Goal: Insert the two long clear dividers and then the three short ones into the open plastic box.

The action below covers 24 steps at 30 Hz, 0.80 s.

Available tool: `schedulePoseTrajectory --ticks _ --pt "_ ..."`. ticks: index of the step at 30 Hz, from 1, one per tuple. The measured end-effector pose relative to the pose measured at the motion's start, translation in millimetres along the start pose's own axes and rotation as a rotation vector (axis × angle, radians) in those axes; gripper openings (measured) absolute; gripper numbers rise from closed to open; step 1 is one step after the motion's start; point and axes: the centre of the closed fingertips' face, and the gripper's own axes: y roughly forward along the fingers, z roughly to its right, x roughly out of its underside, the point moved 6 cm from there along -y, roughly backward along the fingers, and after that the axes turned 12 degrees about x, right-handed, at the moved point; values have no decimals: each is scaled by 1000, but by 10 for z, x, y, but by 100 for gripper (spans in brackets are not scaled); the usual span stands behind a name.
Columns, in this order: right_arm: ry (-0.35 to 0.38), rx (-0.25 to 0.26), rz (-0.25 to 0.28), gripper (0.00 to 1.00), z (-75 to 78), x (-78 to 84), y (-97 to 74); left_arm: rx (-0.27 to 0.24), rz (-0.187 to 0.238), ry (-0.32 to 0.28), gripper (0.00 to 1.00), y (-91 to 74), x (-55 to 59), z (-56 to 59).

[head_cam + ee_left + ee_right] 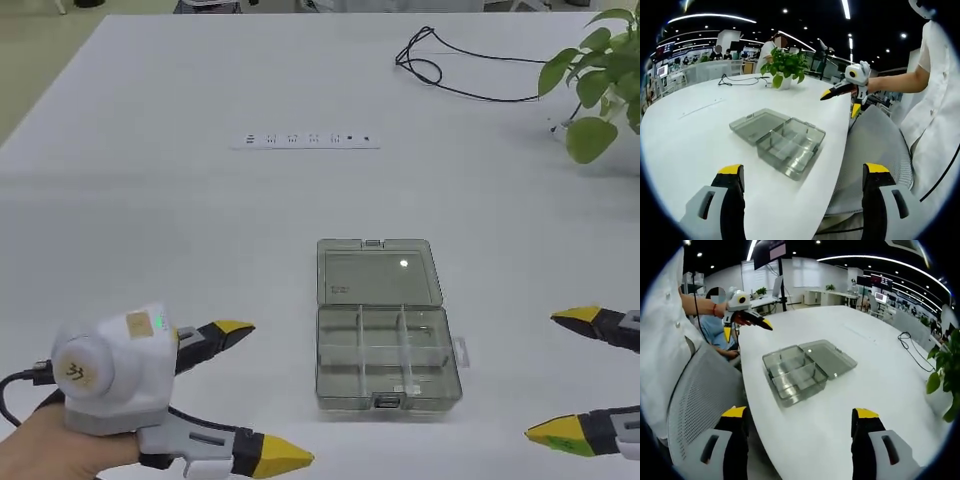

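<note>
**A:** The left gripper (272, 392) is wide open and holds nothing. So is the right gripper (548, 375).

**B:** Where is the box?

**A:** The box (322, 365) sits open on the table (150, 220) between them, its lid (380, 272) lying flat. Clear dividers (360, 345) stand inside.

**B:** What now?

**A:** I think we check that each one sits all the way down. Push a high one gently, straight down.

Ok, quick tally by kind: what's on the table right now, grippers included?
open plastic box: 1
power strip: 1
black cable: 1
potted plant: 1
grippers: 2 (left gripper, right gripper)
Total: 6
</note>
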Motion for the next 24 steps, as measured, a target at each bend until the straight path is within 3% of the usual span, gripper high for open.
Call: schedulePoseTrajectory --ticks 24 --pt "21 -11 12 90 -57 34 -6 -2 7 -5 100 6 -2 26"
